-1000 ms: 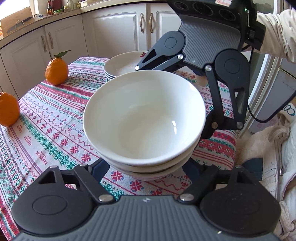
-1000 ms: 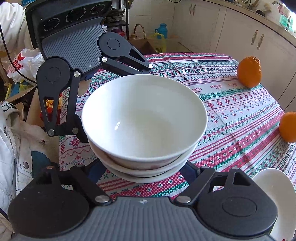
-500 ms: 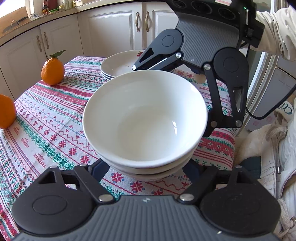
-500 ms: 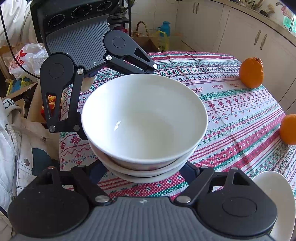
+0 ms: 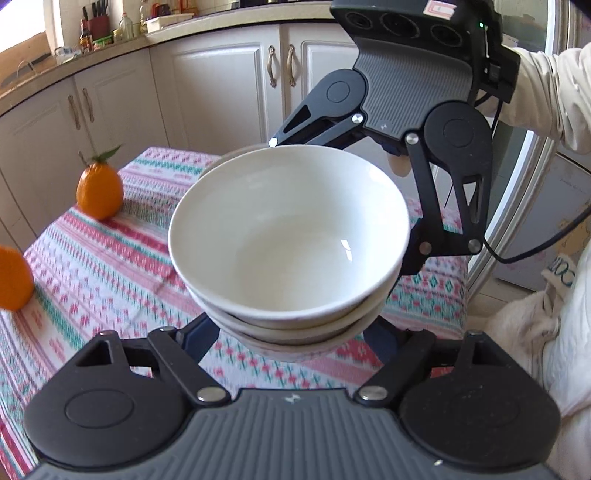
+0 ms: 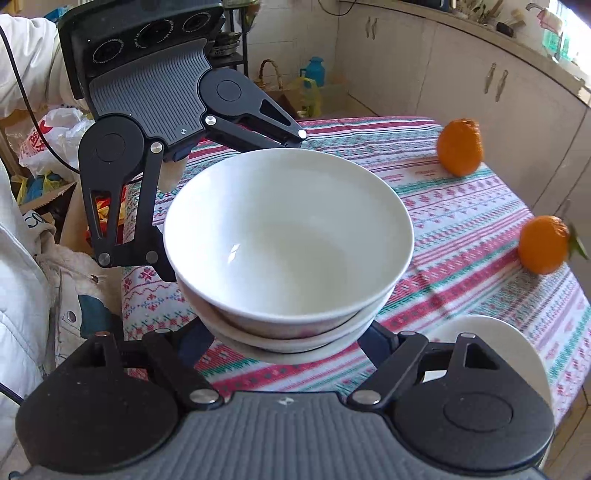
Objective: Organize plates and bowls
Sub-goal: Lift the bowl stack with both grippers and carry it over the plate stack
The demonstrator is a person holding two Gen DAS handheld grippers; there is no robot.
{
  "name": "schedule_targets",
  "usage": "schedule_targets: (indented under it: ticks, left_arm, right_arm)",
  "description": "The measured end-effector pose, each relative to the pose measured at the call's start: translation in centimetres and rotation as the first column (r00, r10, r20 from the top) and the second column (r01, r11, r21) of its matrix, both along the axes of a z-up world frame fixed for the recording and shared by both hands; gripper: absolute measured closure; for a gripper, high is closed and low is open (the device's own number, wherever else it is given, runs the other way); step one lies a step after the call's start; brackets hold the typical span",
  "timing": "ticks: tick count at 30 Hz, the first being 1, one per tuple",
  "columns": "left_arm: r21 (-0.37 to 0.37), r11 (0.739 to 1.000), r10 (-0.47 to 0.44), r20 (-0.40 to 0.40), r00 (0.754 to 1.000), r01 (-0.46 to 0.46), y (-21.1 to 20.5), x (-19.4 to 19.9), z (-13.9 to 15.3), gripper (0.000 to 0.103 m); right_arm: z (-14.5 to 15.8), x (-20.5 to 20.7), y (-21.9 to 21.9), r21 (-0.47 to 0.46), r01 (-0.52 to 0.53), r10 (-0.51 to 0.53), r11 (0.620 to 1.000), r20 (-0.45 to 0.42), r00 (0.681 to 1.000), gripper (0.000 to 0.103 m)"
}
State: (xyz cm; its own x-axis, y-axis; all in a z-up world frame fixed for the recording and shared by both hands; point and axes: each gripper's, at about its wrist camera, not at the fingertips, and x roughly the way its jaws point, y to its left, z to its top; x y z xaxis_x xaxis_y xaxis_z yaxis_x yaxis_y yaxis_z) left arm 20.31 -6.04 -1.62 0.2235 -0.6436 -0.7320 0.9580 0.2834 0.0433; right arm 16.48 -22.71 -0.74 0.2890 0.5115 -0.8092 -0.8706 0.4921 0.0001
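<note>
patterned tablecloth (image 5: 110,258), stacked white bowls (image 5: 288,236) empty, clasped between both hand-held grippers, left (image 5: 291,332), right (image 6: 291,339)

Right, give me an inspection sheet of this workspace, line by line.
Surface: table under a patterned red, green and white tablecloth.
Job's things: stack of white bowls held above the cloth between both claws; white plates lie on the cloth near the right claw.
Clutter: two oranges on the cloth, one with a leaf.
Grippers: left claw and right claw each spread around the lower bowls from opposite sides; contact is hidden under the stack.
Cables: a black cable hangs from the right tool.
Surroundings: white cabinets, a worktop with bottles, plastic bags on the floor.
</note>
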Motion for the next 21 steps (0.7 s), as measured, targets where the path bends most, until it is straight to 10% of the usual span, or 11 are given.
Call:
schedule_targets:
  ticks: [21]
  left_arm:
    - [-0.012,0.996,-0.093,0.015,0.996,0.093,-13.0,6.7,-1.7,0.019]
  right_arm:
    - [-0.9,5.3,-12.3,-0.038,0.185,-0.184,0.982,0.035,0.982,0.016]
